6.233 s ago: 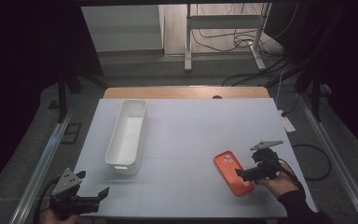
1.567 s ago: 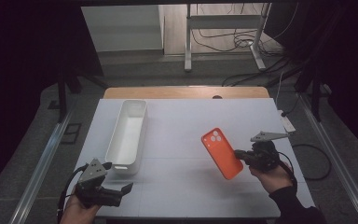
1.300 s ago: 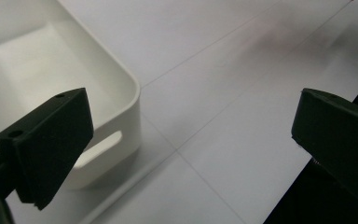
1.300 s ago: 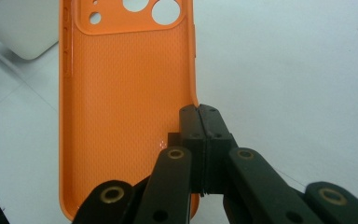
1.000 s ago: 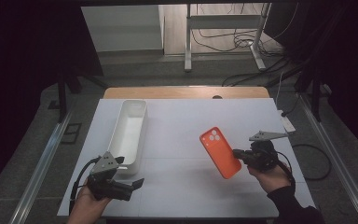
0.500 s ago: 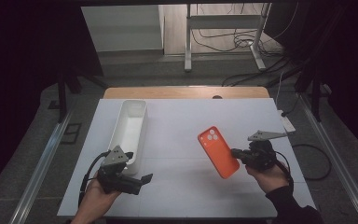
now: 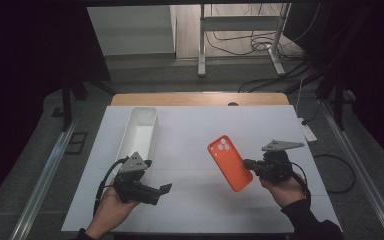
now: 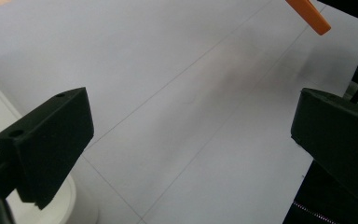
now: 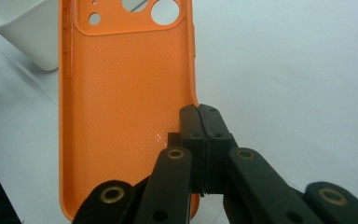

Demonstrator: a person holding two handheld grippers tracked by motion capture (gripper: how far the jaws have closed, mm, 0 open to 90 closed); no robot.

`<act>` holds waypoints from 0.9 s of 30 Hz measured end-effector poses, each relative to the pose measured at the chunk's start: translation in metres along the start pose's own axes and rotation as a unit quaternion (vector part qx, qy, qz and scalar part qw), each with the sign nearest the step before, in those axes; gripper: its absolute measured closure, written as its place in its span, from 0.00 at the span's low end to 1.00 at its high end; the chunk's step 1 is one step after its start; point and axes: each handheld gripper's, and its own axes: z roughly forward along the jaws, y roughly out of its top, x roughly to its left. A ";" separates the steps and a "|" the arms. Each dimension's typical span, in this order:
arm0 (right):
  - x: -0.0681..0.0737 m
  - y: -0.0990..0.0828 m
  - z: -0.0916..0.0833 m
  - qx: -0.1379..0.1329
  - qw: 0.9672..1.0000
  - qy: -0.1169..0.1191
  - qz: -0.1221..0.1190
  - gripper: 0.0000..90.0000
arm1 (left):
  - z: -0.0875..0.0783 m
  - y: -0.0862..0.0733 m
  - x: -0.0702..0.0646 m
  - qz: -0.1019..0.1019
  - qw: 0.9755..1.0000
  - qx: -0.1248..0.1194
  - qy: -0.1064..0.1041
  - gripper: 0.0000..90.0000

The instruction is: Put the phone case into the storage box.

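An orange phone case point(image 7: 230, 162) hangs tilted above the white table, its camera holes towards the far side. My right gripper point(image 7: 247, 164) is shut on its right edge. In the right gripper view the jaws point(image 9: 199, 114) pinch the rim of the phone case point(image 9: 121, 93), whose textured inside faces the camera. My left gripper point(image 7: 161, 192) is open near the front left of the table and points right towards the case. In the left gripper view the left gripper point(image 8: 191, 126) has nothing between its jaws, and a corner of the case point(image 8: 307, 16) shows at the top right.
A long white tray point(image 7: 140, 132) lies lengthwise on the left half of the white table point(image 7: 195, 125), just beyond my left hand. Its end shows in the right gripper view as the tray point(image 9: 23, 32). Cables and a metal stand sit on the floor behind the table.
The phone case lay flat on the table at first and is now lifted in my right gripper. My left gripper has come in from the front left corner, moving right beside the tray's near end.
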 end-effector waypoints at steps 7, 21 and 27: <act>0.004 0.001 0.002 -0.002 1.000 0.004 -0.003 0.98 | 0.008 0.005 0.001 -0.007 1.000 0.005 -0.011 0.00; 0.012 0.002 0.006 -0.005 1.000 0.008 -0.010 0.98 | 0.026 0.014 0.003 -0.015 0.999 0.025 -0.040 0.00; 0.016 0.002 0.008 -0.005 1.000 0.009 -0.015 0.98 | 0.031 0.018 0.005 -0.028 0.998 0.022 -0.058 0.00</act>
